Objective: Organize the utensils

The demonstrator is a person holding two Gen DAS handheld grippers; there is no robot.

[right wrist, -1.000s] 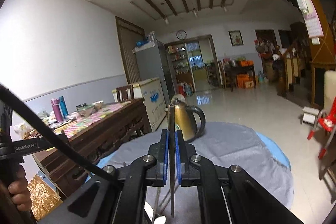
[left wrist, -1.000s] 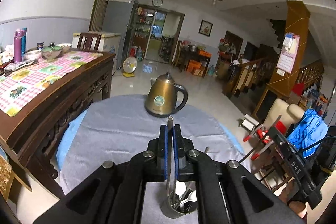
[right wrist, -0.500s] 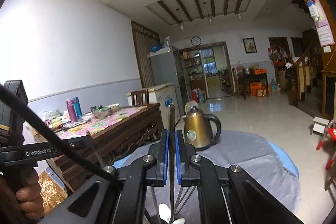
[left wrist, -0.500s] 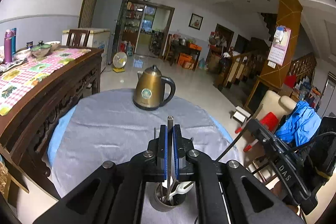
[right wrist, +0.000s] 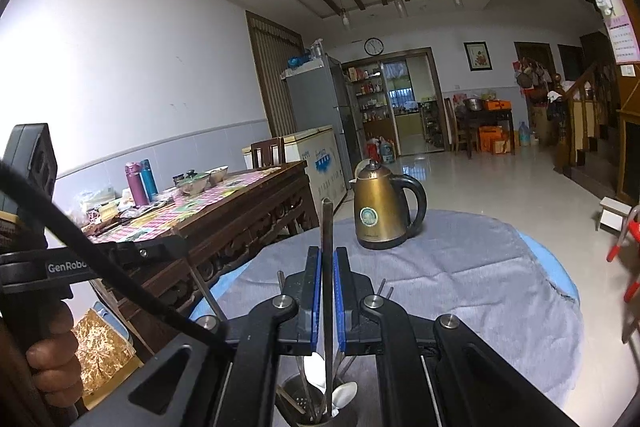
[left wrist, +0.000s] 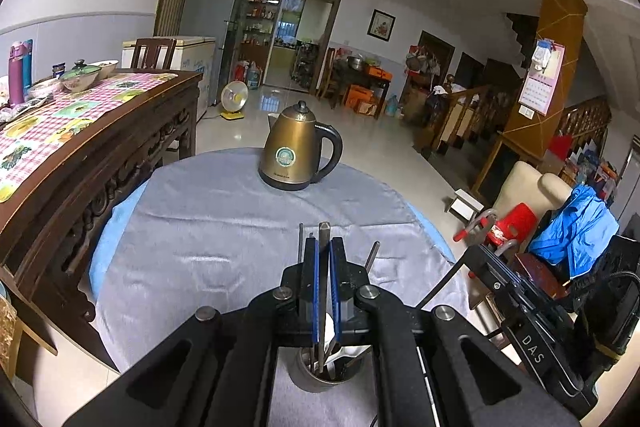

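My left gripper point(left wrist: 323, 247) is shut on a thin metal utensil handle point(left wrist: 323, 239) that stands upright, its lower end down in a steel utensil cup point(left wrist: 320, 375) just below the jaws. My right gripper point(right wrist: 327, 259) is shut on another upright metal utensil handle point(right wrist: 327, 227), reaching down into the same cup point(right wrist: 316, 407). The cup holds several spoons and other handles. It stands on a round table with a grey cloth point(left wrist: 208, 219).
A gold electric kettle point(left wrist: 294, 151) stands at the far side of the round table, also in the right wrist view point(right wrist: 380, 211). A dark wooden table point(left wrist: 80, 131) with a checked cloth, bowls and bottles stands to the left. Red stools and a chair stand to the right.
Both grippers have lowered toward the cup with their utensils; the kettle now appears higher and farther in the left view, and the cup shows more fully below both jaws.
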